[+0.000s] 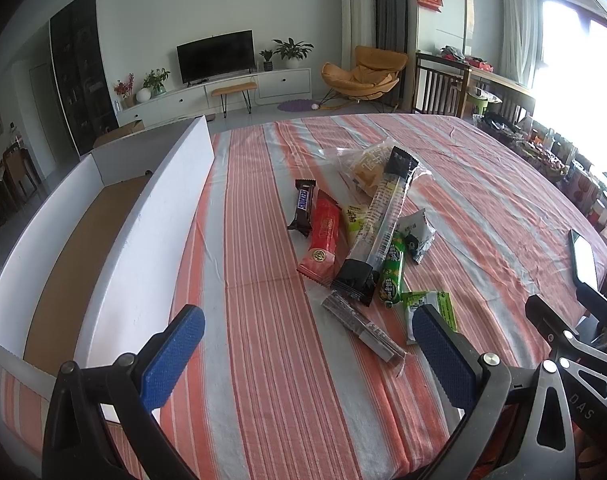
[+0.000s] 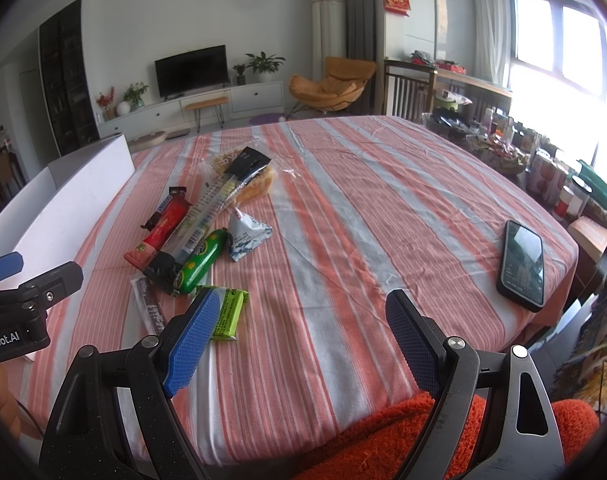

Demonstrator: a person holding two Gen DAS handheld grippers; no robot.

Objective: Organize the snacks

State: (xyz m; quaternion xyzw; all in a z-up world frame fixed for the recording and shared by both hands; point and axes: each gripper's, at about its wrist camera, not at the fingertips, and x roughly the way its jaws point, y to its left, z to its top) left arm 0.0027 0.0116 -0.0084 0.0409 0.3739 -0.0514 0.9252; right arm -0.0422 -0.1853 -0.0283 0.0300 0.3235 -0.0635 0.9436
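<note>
Right of the white box (image 1: pixel 151 216), the snack pile (image 1: pixel 367 232) lies untouched; our left gripper (image 1: pixel 307 344) and right gripper (image 2: pixel 303 340) gape empty, so we probably reach for the green packet (image 2: pixel 227 312) first

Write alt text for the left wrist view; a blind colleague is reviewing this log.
A pile of snacks lies on a striped tablecloth, ahead of the open, empty left gripper with blue fingers. A white box, open on top, stands to the left; a phone lies far right.
</note>
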